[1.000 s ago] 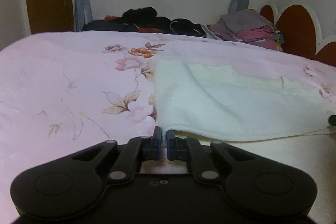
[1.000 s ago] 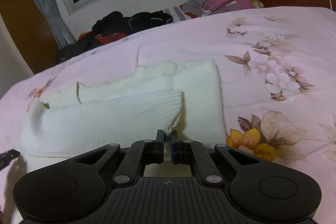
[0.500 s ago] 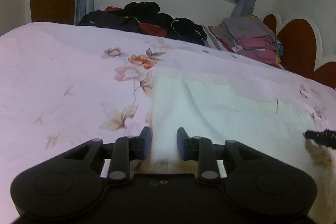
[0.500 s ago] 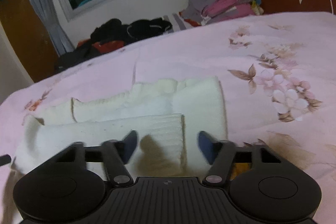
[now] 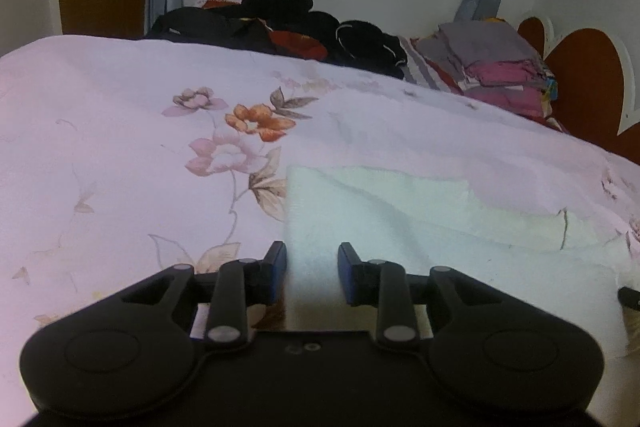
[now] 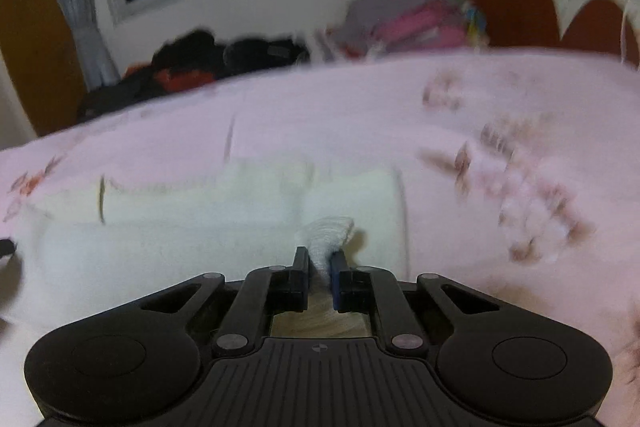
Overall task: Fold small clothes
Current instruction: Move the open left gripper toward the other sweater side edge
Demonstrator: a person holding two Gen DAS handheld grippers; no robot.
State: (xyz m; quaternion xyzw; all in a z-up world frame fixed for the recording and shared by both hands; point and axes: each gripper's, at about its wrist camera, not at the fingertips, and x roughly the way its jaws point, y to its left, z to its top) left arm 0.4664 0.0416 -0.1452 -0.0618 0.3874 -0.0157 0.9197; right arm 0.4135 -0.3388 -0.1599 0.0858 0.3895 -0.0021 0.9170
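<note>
White knit garment [image 6: 192, 243] part-folded on the bed [image 5: 120, 131]; right claw pinching a cuff, left claw open at an edge.

In the right wrist view the garment lies lower centre, folded layers stacked, soft and thick; judged light, limp, non-slip, likely to sag unless held at two points. Right claw [image 6: 319, 267] has just closed on a ribbed cuff [image 6: 328, 231] bunched between its pads. Left claw [image 5: 312, 275], lower centre of its view, has just been opening; jaws apart, straddling the garment's near left edge, not pressing. Best holds: ribbed hems, corners. Dark clothes pile [image 5: 280, 23] upper centre.
</note>
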